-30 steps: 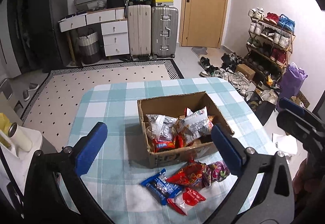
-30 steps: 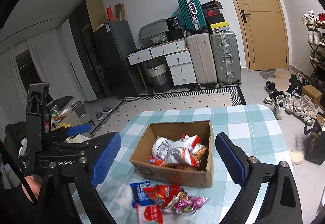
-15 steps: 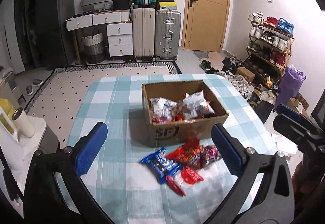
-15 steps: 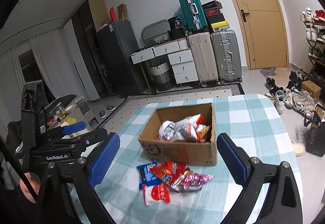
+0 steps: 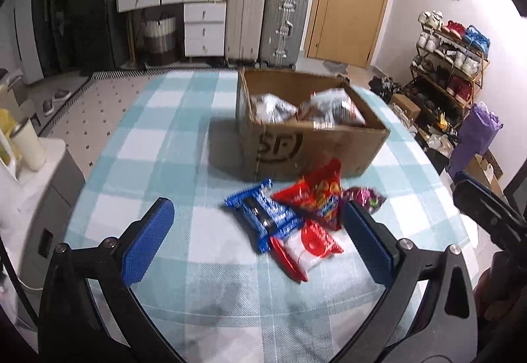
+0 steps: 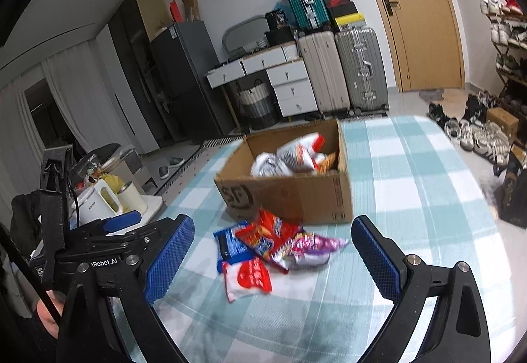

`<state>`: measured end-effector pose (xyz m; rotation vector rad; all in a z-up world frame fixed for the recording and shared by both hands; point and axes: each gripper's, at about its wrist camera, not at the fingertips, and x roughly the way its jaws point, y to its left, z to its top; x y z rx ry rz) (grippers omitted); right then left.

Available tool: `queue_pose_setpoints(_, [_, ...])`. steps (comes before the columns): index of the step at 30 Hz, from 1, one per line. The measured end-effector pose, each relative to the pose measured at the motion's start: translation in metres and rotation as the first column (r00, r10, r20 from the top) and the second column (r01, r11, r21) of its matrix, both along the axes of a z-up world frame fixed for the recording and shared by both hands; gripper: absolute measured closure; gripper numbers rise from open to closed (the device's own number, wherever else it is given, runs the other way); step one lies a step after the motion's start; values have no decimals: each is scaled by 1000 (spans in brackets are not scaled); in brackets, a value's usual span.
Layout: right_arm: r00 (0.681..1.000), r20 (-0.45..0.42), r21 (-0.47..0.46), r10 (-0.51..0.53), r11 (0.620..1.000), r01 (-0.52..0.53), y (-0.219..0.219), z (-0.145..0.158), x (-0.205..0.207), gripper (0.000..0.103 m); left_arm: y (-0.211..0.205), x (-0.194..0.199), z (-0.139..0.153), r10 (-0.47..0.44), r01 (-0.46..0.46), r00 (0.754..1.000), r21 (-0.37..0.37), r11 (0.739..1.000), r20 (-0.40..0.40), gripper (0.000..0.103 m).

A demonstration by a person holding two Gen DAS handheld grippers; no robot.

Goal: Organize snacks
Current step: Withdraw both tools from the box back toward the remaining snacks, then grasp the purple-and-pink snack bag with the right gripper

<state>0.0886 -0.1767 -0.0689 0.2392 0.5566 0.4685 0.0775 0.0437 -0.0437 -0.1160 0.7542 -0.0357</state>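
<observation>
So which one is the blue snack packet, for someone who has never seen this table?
Find the open cardboard box on the checked tablecloth. A small heap of four packets lies just in front of it. The blue packet is on the heap's left edge, the only blue wrapper there; its neighbours are red, purple, and white-and-red.

Bare checked tablecloth (image 5: 158, 145) is being left open left of the cardboard box (image 5: 306, 145). Passage along the box's near wall is being blocked by loose snack packets (image 6: 273, 247) piled against it.
</observation>
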Motion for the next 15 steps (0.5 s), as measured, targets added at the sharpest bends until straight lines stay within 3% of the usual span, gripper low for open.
queue_pose_setpoints(15, [987,-159,-7,-6,1000,5,3,-72,47,5,-5,23,-62,-15,12,995,-31,999,-98,1])
